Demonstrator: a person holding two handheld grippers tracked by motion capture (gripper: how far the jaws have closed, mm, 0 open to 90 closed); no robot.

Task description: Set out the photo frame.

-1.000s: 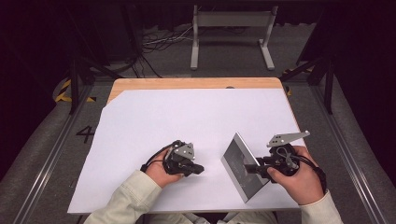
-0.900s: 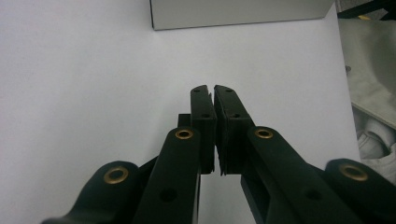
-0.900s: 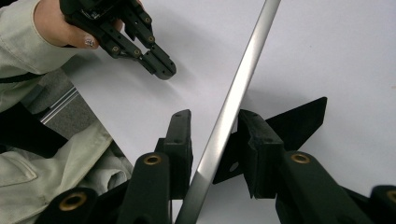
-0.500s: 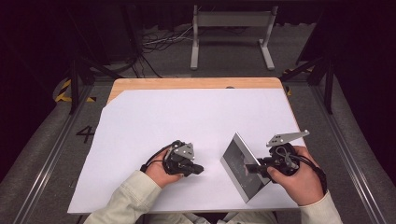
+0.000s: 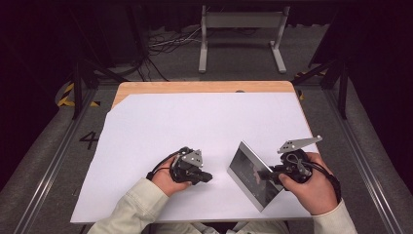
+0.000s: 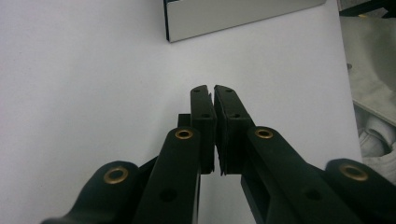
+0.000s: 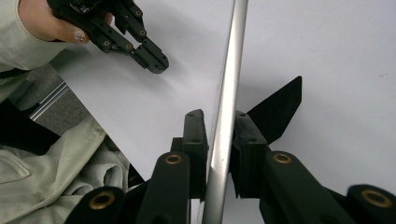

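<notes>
High view: right gripper (image 5: pixel 273 170) holds a tilted framed panel (image 5: pixel 253 175) on its edge on the white table (image 5: pixel 160 126); left gripper (image 5: pixel 207 177) rests nearby, jaws together; right gripper view: jaws, just closing, clamp the panel's silver edge (image 7: pixel 223 135).

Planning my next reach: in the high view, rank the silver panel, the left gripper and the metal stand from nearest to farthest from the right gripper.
1. Silver panel: between the right gripper fingers, tilted.
2. Left gripper: to its left, on the white sheet.
3. Metal stand: on the floor beyond the table's far edge.
</notes>
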